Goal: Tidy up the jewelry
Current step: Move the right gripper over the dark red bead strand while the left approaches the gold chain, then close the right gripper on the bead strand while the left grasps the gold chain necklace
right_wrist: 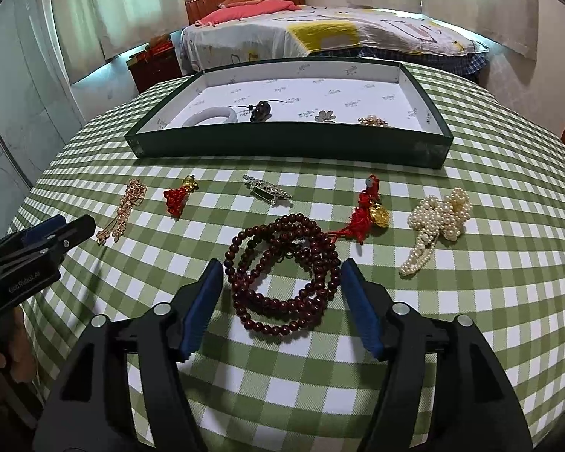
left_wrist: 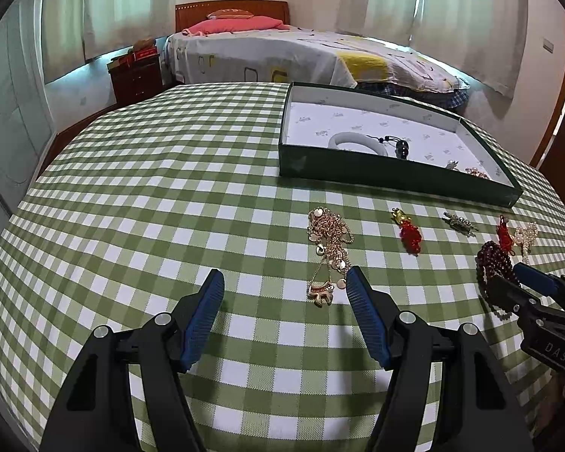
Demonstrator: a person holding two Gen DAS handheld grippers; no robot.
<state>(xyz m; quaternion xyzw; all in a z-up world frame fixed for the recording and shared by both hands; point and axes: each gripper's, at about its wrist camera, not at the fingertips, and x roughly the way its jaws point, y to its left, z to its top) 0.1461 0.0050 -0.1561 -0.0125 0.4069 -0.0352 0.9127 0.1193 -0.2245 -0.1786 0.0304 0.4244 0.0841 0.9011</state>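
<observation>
**Both claws spread over loose strands, with tangles the main hazard**

While both claws hang spread and empty above the checked worktop (right_wrist: 489, 158), the jewelry left to sort lies loose in a row just ahead of them. The right claw (right_wrist: 280, 277) straddles the coiled dark red bead necklace (right_wrist: 282, 278), whose loops lie between the blue pads (right_wrist: 203, 309), though I cannot tell whether the pads touch the cloth. A red tassel charm with a gold pendant (right_wrist: 369, 213) appears to touch or join the strand just beyond the right fingertip; if the claw closes and lifts, the charm may drag along, or only one loop may be caught and the rest slide out. The pearl cluster (right_wrist: 439, 222) lies further right, clear of it.

The left claw (left_wrist: 284, 280) hovers released, the gold chain necklace with horse pendant (left_wrist: 329, 248) lying just inside its right fingertip. A thin chain on cloth is likely hard to pinch: the pads may slip over it or pucker the fabric.

Ahead of both claws stands the green tray (right_wrist: 290, 147), holding a white bangle (right_wrist: 211, 115), a dark pendant and other small pieces. A dangling strand could snag the near wall. The claws sit close together, so a collision is possible.
</observation>
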